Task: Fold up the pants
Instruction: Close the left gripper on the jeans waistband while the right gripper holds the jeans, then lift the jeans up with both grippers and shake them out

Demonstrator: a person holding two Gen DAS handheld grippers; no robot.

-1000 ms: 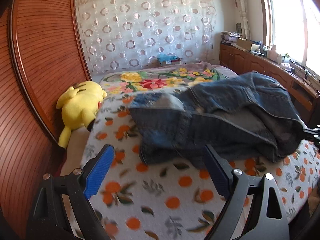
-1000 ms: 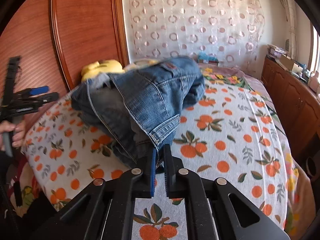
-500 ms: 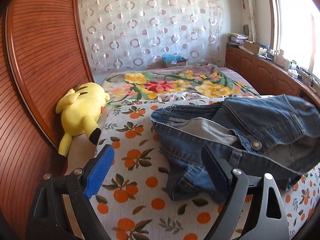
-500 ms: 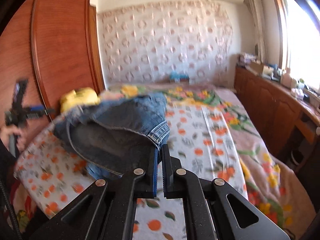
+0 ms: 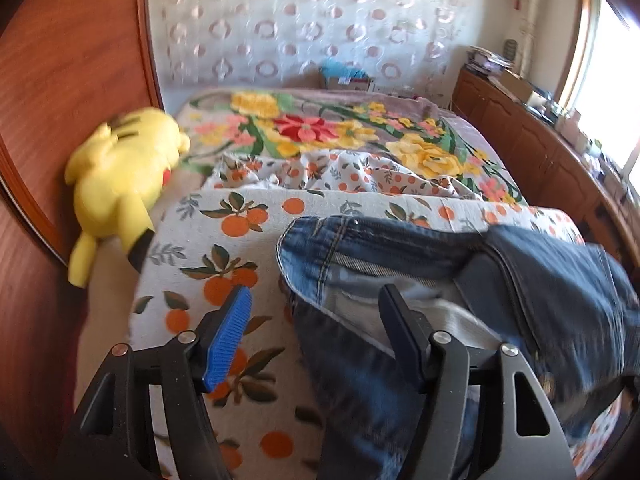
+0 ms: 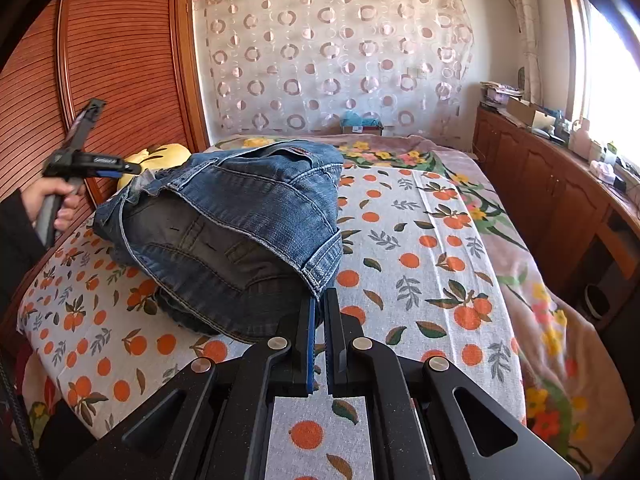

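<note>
The jeans (image 6: pixel 240 224) lie bunched on the bed (image 6: pixel 420 264). They look like heavy, limp denim, best held at the stiff waistband. The right claw (image 6: pixel 319 304) pinches one waistband edge. The left claw (image 5: pixel 316 320), jaws just narrowing around the other edge, isn't yet gripping.

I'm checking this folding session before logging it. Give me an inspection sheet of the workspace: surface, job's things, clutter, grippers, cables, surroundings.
Surface: bed sheet with orange-fruit print, over a floral blanket.
Job's things: blue jeans, bunched in a heap, not flat.
Clutter: yellow plush toy beside the wooden headboard.
Grippers: right hand-held gripper shut on the jeans' edge; left hand-held gripper open, its jaws have just been closing, with the jeans' edge between them and no pad pressing yet.
Cables: a dark cord at the lower left edge of the right wrist view.
Surroundings: circle-patterned curtain, wooden cabinets with items under a window.
</note>
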